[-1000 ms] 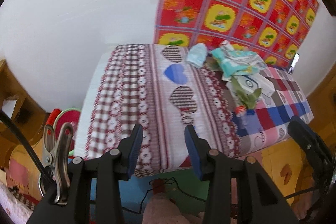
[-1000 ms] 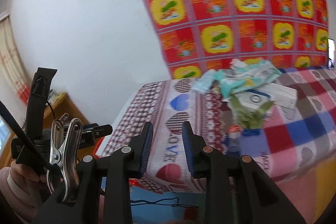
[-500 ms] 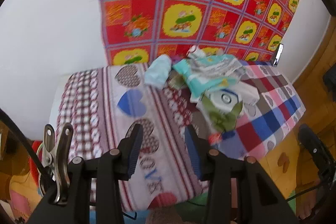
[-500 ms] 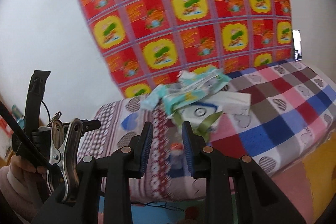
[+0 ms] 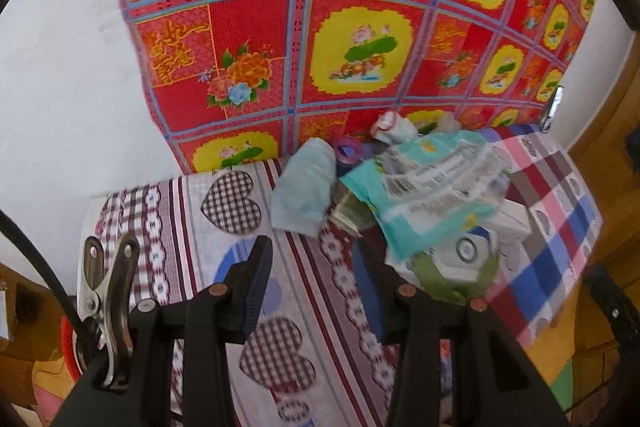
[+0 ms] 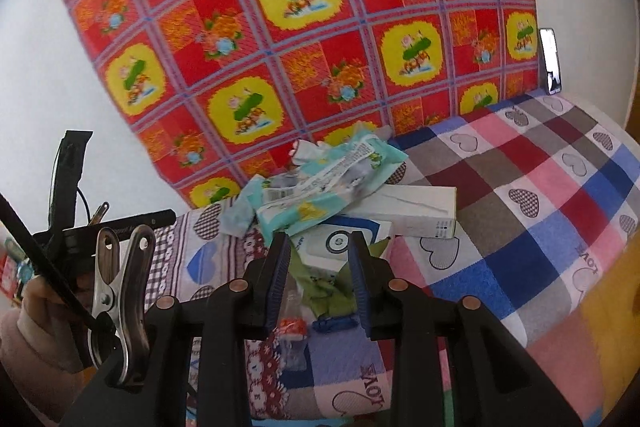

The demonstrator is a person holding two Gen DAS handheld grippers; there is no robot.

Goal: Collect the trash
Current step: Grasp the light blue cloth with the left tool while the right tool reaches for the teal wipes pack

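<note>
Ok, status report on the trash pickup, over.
Left gripper open, empty, short of the pile. Right gripper open, empty, above the small bottle. Trash pile untouched on the bed. Nothing in the way.

white box [image 6: 404,205]: left end buried under the teal wrapper [image 6: 320,183]
small bottle [image 6: 294,333]: partly behind the right gripper [image 6: 318,277] fingers, label unreadable
green wrapper [image 5: 440,277]: partly under packaging
wrapper print: blurred, illegible
phone [image 6: 550,61]: too small to read
</note>
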